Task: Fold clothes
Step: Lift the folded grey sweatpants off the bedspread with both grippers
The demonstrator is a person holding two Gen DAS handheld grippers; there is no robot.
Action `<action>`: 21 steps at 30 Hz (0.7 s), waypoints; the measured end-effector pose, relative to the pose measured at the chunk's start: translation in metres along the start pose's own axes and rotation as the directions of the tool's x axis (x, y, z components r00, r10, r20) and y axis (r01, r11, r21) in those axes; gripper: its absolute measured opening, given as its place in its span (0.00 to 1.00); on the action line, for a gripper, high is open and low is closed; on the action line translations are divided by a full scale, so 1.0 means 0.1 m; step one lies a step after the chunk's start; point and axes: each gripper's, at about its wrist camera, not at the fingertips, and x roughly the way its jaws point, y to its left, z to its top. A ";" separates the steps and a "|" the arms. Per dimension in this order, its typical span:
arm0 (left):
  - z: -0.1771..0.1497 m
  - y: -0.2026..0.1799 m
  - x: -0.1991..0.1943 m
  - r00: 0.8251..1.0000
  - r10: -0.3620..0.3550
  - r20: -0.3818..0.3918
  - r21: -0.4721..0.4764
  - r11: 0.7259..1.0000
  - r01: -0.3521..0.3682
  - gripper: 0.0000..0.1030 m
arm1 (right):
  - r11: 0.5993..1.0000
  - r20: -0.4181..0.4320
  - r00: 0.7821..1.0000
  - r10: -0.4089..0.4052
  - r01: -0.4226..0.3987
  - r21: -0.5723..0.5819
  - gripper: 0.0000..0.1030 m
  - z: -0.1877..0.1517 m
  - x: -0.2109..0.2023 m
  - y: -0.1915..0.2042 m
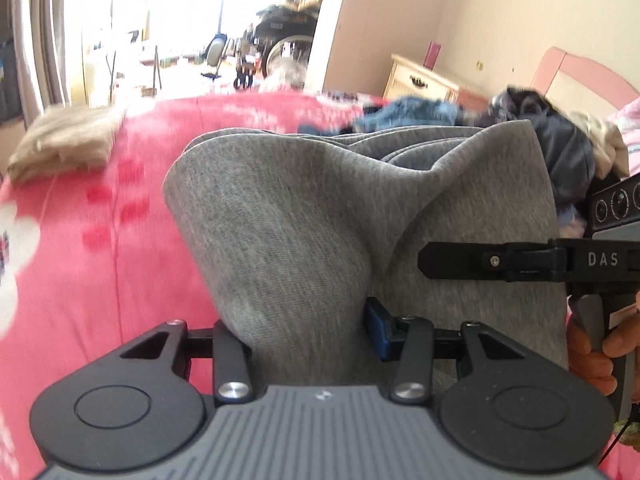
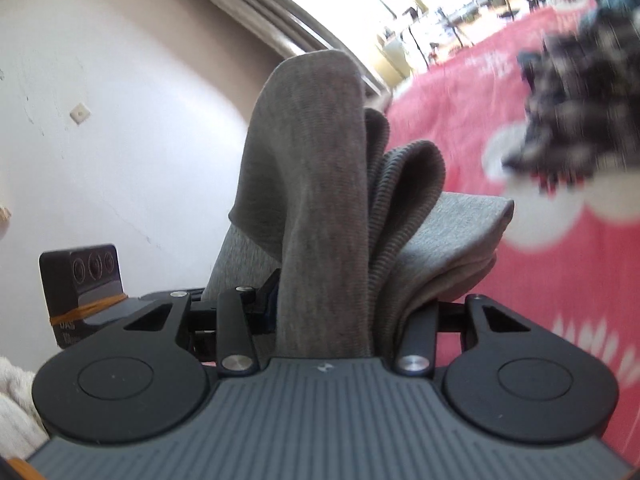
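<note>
Across most of both views spreads a pink bedspread [image 1: 80, 248] with white flower shapes, and above it the grey garment [image 1: 300, 220] is lifted clear, pinched at two places. In the left wrist view the cloth rises in a broad sheet from between the fingers of the left gripper [image 1: 308, 336], which are closed onto a thick gather of it; a blue pad [image 1: 378, 332] shows at the right side of the bunch. The right gripper [image 2: 328, 316] clamps several layers of the same garment, including a ribbed edge [image 2: 408, 184], which stand up in folds in front of its camera. Beyond the garment, a heap of unfolded clothes [image 1: 552, 140] in dark and blue tones lies on the bed near a pink headboard [image 1: 576, 76]. At the far left edge of the bed sits a folded beige item [image 1: 64, 144]. A cream nightstand [image 1: 424, 80] stands by the wall.
</note>
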 end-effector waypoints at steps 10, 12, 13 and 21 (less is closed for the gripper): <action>1.05 0.08 -0.24 0.988 0.025 0.152 0.039 0.999 -0.031 0.44 | 0.990 0.136 0.991 0.015 0.005 -0.140 0.42 1.30 0.07 0.53; 1.25 0.12 -0.42 0.986 0.039 0.165 0.030 0.999 -0.044 0.44 | 0.986 0.159 0.987 0.028 -0.002 -0.164 0.42 1.57 0.06 0.72; 1.35 0.13 -0.51 0.984 0.046 0.172 0.025 0.998 -0.051 0.44 | 0.985 0.167 0.985 0.038 -0.009 -0.171 0.42 1.70 0.05 0.82; 2.13 0.27 -1.21 0.970 0.104 0.222 -0.015 0.995 -0.103 0.45 | 0.981 0.176 0.979 0.105 -0.073 -0.179 0.42 2.51 0.12 1.59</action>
